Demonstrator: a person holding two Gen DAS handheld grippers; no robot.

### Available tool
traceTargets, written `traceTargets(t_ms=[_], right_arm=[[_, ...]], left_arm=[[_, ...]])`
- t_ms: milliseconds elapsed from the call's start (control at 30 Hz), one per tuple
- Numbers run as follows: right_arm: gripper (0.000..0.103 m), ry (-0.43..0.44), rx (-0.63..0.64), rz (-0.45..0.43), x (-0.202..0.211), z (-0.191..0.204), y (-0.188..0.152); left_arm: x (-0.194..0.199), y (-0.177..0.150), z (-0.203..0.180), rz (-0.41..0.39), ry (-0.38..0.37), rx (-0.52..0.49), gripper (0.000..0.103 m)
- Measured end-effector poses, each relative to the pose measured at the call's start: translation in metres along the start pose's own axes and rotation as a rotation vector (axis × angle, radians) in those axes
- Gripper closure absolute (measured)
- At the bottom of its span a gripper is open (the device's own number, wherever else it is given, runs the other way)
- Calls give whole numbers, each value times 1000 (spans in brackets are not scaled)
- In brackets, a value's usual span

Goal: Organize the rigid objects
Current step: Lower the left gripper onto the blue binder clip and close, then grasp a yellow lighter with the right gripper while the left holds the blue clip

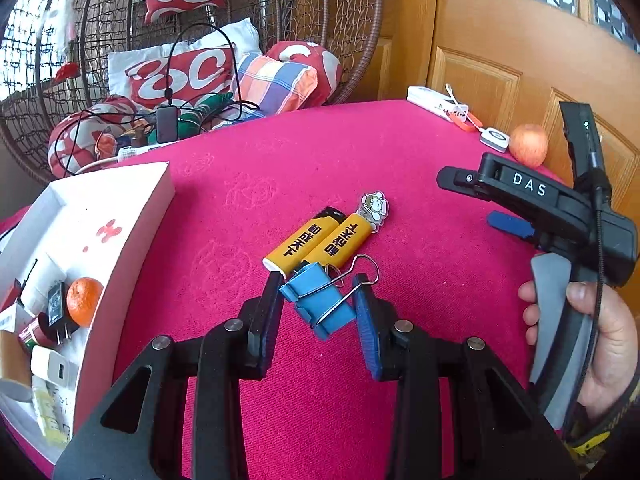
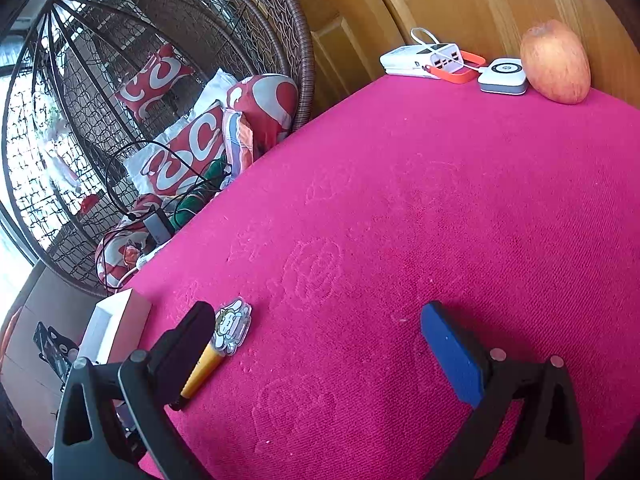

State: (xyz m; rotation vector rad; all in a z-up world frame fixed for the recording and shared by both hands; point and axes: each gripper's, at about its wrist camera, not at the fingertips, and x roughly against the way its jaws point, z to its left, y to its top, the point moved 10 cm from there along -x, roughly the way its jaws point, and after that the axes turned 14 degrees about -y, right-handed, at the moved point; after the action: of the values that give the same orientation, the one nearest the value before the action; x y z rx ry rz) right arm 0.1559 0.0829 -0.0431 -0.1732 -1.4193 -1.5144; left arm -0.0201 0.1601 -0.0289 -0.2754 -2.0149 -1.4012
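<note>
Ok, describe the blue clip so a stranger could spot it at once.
On the pink table, look beside the white box. The blue clip sits between the left gripper fingers, against two yellow lighters. It alone is blue with wire handles.

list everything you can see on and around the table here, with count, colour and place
binder clip: 1, blue with wire handles, between the left gripper's pads
lighters: 2, yellow with black print, side by side mid-table, just beyond the clip
cartoon charm: 1, white and clear, at the lighters' far end
box: 1, white, at the table's left edge, holding an orange, chargers and small items
apple: 1, red-yellow, far right corner
power strip: 1, white with orange strap, far edge
small square device: 1, white and grey, beside the apple
tablecloth: 1, magenta
hanging wicker chair: 1, brown, behind the table, with red-white cushions and cables
left gripper: 1, black, shut on the clip
right gripper: 1, black, open, empty
hand: 1, on the right gripper's handle
</note>
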Motion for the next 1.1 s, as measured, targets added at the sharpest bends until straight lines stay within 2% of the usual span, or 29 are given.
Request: traceTargets(t_ms=[533, 800, 867, 967, 1100], right_arm=[[0, -48, 45, -1, 0, 4, -2], [0, 71, 368, 24, 18, 72, -39], [0, 66, 416, 52, 17, 81, -49], [0, 117, 464, 114, 13, 91, -66], [0, 161, 542, 131, 15, 103, -81]], left_arm=[[43, 10, 27, -97, -19, 92, 69], [70, 14, 63, -154, 11, 178, 69], [74, 14, 68, -164, 16, 188, 69], [77, 14, 73, -170, 20, 195, 69], [79, 14, 76, -174, 19, 202, 69]])
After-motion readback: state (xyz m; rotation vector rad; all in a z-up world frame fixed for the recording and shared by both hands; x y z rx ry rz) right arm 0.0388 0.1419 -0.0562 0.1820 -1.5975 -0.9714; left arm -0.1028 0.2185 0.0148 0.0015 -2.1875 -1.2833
